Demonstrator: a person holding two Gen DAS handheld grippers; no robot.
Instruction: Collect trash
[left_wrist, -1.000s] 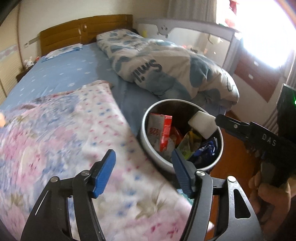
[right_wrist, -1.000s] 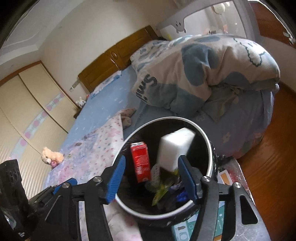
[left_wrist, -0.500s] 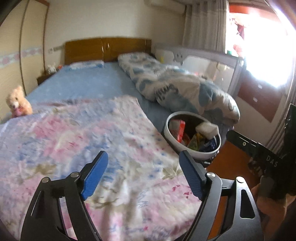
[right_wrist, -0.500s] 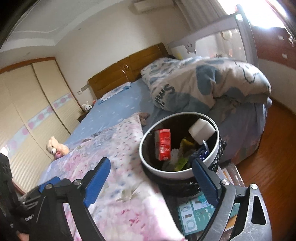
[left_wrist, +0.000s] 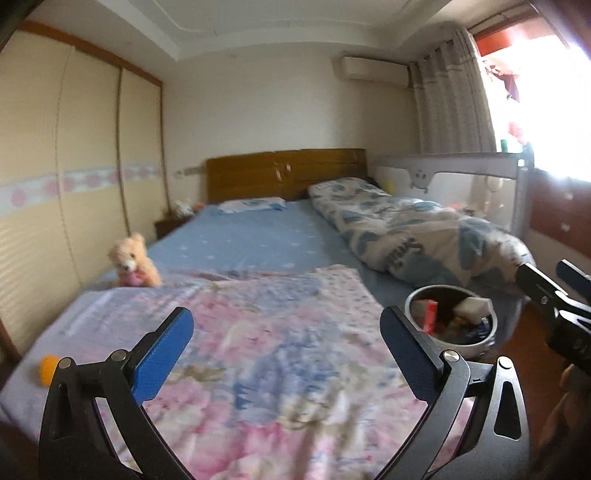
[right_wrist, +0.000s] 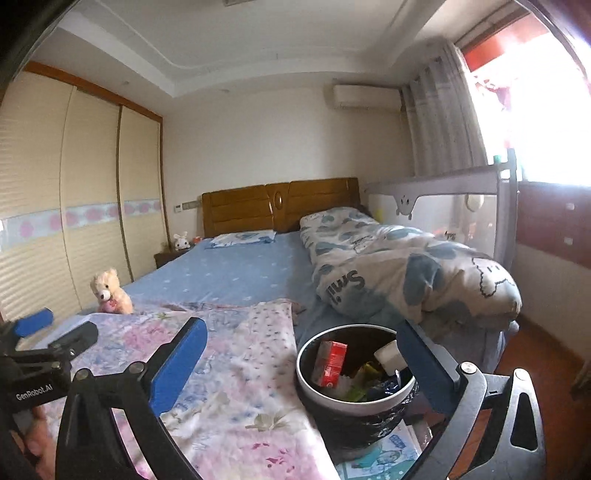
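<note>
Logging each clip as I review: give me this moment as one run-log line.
phase: after drop | left gripper: opening, empty | right gripper: opening, empty | trash bin: beside bed, holds red carton, white block, wrappers

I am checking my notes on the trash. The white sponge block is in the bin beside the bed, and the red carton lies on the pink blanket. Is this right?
Not quite. The red carton is not on the pink blanket; it stands inside the bin, near the white sponge block. The right wrist view shows this. The rest is right: the bin is beside the bed.
</note>
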